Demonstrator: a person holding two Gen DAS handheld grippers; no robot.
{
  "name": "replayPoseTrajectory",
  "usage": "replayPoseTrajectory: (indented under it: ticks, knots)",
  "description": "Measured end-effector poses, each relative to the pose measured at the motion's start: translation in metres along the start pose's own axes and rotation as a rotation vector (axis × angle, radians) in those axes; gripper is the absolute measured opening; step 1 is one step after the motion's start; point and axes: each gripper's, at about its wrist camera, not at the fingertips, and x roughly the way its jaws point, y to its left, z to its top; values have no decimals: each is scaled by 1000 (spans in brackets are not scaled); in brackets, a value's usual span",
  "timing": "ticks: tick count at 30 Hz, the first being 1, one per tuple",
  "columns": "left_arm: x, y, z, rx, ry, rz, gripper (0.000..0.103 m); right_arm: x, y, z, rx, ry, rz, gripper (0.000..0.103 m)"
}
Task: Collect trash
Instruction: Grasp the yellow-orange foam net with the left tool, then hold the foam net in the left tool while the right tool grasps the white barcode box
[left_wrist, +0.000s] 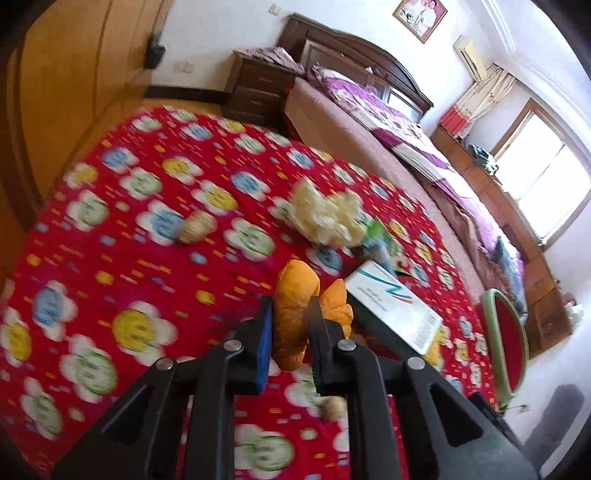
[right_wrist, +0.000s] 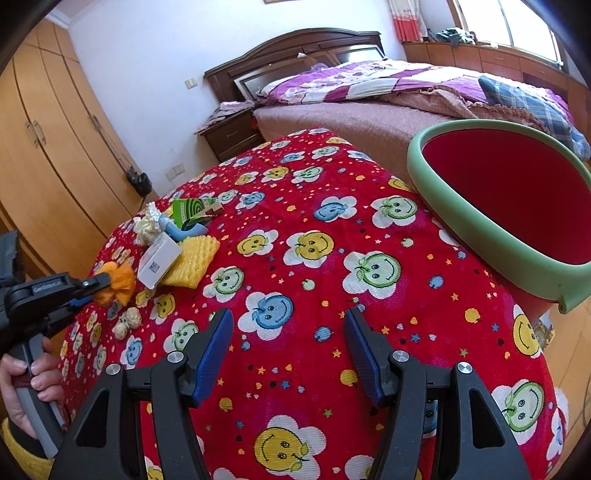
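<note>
My left gripper (left_wrist: 290, 306) is shut on an orange peel (left_wrist: 295, 314) and holds it just above the red flowered tablecloth (left_wrist: 110, 240); it also shows at the left of the right wrist view (right_wrist: 99, 284) with the peel (right_wrist: 116, 282). Beside it lie a white box (left_wrist: 391, 306), a yellow foam net (right_wrist: 192, 258), a pale crumpled wrapper (left_wrist: 325, 214), a green packet (right_wrist: 192, 210) and peanut shells (right_wrist: 127, 323). My right gripper (right_wrist: 288, 354) is open and empty over the cloth. A red bin with a green rim (right_wrist: 498, 229) stands at the table's right.
A bed (right_wrist: 369, 110) with purple bedding stands behind the table. A dark nightstand (right_wrist: 229, 136) is beside it. Wooden wardrobes (right_wrist: 48, 147) line the left wall. A single peanut shell (left_wrist: 195, 227) lies apart on the cloth.
</note>
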Motion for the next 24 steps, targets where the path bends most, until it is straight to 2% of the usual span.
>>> replayPoseTrajectory:
  ticks: [3, 9, 12, 18, 20, 24]
  knots:
    - [-12, 16, 4, -8, -21, 46, 17, -1, 9, 4, -15, 1, 12, 64]
    - [-33, 42, 0, -16, -71, 147, 17, -2, 44, 12, -117, -26, 45, 64]
    - [-35, 52, -4, -26, -71, 186, 17, 2, 64, 18, -178, -34, 67, 64]
    - [-38, 62, -3, -48, -75, 189, 17, 24, 102, 33, -289, -19, 118, 65]
    - [-38, 62, -2, -49, -72, 181, 17, 35, 111, 38, -323, 1, 125, 75]
    - [-36, 58, -3, -54, -68, 165, 17, 55, 128, 41, -406, 32, 113, 75]
